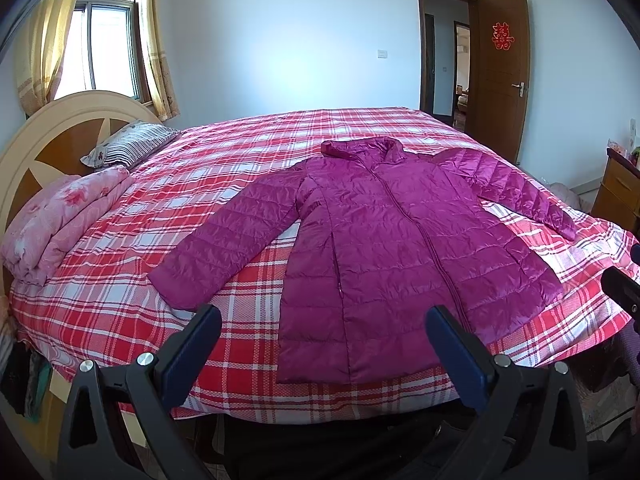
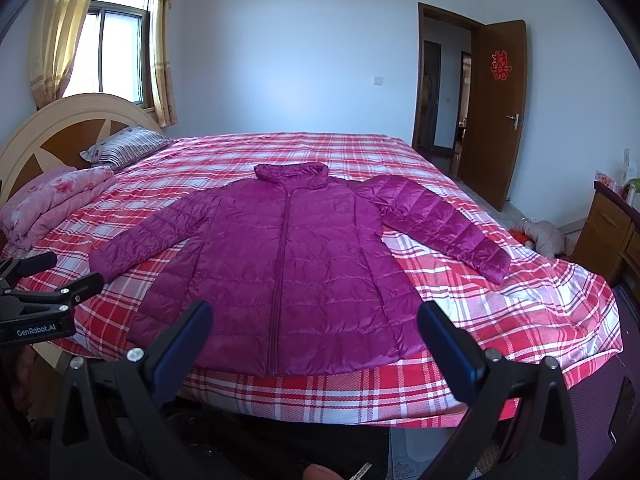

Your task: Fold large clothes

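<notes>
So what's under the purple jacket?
The purple jacket lies flat on the red plaid bedsheet. Whatever else might be under it is covered.

Jacket (image 2: 280,264) flat on bed (image 2: 500,320), hem at near edge, collar toward far side; folded quilt (image 2: 52,204) and pillow (image 2: 124,148) left by headboard (image 2: 40,136); door (image 2: 496,112) behind right.

Magenta quilted down jacket (image 2: 280,264) lies flat, zipped, front up, collar at 12 o'clock, sleeves spread toward 8 and 4 o'clock.
</notes>
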Motion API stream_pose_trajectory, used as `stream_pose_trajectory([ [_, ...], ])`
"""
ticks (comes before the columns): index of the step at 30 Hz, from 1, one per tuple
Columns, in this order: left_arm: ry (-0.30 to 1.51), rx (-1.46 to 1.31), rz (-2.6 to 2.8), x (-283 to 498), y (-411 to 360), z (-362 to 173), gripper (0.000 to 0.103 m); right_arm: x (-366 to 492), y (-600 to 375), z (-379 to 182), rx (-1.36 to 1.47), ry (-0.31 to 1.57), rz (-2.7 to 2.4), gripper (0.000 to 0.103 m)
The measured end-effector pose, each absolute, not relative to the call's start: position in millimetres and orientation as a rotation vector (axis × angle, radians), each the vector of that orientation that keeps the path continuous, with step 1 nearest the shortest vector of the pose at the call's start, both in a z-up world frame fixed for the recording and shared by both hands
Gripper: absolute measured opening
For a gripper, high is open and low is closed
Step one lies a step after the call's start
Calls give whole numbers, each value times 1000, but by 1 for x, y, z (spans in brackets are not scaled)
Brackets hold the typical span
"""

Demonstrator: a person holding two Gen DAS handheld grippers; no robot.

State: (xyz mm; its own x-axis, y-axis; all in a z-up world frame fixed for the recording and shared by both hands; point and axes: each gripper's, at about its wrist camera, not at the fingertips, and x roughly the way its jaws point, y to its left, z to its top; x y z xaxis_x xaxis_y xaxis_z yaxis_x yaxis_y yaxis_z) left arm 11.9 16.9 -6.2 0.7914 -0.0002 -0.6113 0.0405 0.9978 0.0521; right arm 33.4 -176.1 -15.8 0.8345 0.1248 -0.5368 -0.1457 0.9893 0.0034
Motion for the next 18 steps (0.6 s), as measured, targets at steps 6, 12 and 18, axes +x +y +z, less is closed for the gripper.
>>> stream_pose_trajectory([
  [6,661,63,-23,12,16,-7,102,34,-175,-16,-35,568,145,103],
  [12,666,65,-26,13,16,-8,102,36,-177,-17,-30,576,150,103],
  [18,678,62,-31,16,17,-11,102,37,-179,-19,-22,583,155,103],
])
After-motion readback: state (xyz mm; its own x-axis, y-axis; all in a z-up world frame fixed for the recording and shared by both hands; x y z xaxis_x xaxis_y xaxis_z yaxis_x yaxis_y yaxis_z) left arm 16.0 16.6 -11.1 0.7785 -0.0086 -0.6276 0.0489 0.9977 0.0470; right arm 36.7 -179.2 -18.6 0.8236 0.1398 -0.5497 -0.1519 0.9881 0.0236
